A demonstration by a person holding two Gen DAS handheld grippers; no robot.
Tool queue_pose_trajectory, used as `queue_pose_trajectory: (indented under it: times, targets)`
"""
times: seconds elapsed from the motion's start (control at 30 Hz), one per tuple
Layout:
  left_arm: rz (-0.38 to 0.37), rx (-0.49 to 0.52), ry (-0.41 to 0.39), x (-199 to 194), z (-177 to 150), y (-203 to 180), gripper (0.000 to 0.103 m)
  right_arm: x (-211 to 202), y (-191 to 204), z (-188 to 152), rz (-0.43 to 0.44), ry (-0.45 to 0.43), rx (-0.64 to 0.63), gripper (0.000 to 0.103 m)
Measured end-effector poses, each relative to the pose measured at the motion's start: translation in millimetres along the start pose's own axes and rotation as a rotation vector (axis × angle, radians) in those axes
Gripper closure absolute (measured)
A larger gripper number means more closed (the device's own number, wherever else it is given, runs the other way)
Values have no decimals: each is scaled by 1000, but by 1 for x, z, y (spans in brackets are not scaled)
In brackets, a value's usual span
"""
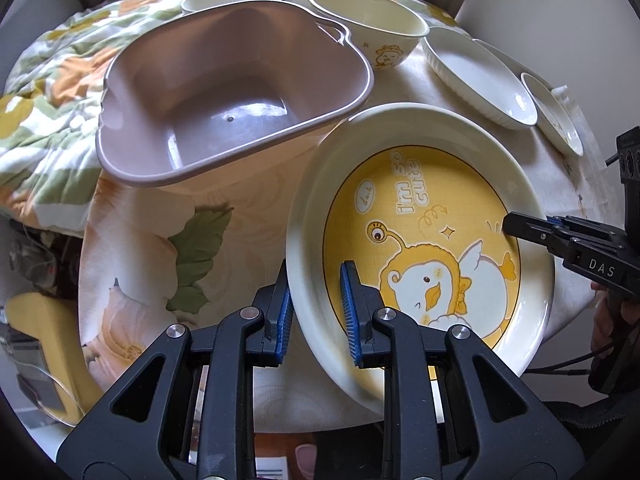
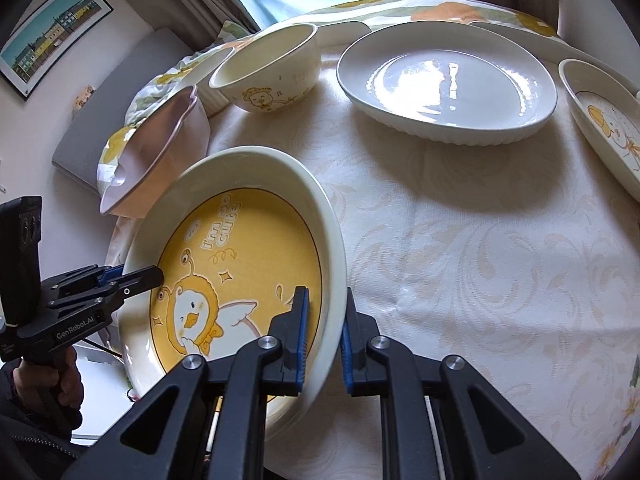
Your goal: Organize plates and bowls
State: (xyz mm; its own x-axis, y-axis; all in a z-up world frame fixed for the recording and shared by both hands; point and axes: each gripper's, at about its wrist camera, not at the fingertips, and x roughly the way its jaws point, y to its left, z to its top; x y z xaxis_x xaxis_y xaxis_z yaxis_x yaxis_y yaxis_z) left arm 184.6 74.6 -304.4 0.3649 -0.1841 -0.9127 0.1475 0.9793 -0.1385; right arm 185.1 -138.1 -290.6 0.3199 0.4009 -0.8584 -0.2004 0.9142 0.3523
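**Two Grippers Share One Cartoon Plate Above the Cloth**

While both tools bite opposite edges, the yellow duck plate (image 1: 424, 240) hangs tilted over the near part of the surface (image 2: 460, 240), its rim close to the pink basin (image 1: 224, 104) at ten o'clock. The left hand-held gripper (image 1: 316, 312) pinches the plate's rim, one blue pad outside the wall and one inside; the right hand-held gripper (image 2: 324, 336) clamps the opposite rim likewise. To carry the step off well, both should probably travel together and level the plate before it goes down, since a single-sided pull could twist the glazed rim out of the pads.

Seen from the left wrist, the basin's bare interior is open to view, as is the duck bowl (image 1: 376, 28) at twelve o'clock. Only the right wrist view shows the white oval dish (image 2: 448, 80) whole at one o'clock, the small duck plate (image 2: 604, 120) at two o'clock, and the clear cloth between them.
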Motion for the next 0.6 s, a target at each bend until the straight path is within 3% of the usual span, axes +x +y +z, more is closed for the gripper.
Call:
queue_pose_trajectory:
  times: [0.13, 0.33, 0.4, 0.43, 0.47, 0.6]
  targets:
    - [13, 19, -9, -2, 0, -2, 81, 1, 1, -1, -1, -12, 4, 87]
    - [43, 57, -12, -3, 1, -6, 74, 3, 10, -1, -13, -36, -23, 70]
    - [61, 65, -10, -3, 1, -7, 54, 3, 12, -1, -5, -40, -26, 59]
    - [71, 65, -19, -4, 1, -7, 31, 3, 13, 0, -8, -41, -26, 58]
    - [78, 62, -37, -6, 0, -6, 17, 3, 14, 0, -11, -41, -30, 58]
    - [77, 67, -58, -12, -2, -6, 16, -1, 18, -3, -23, -65, -54, 58]
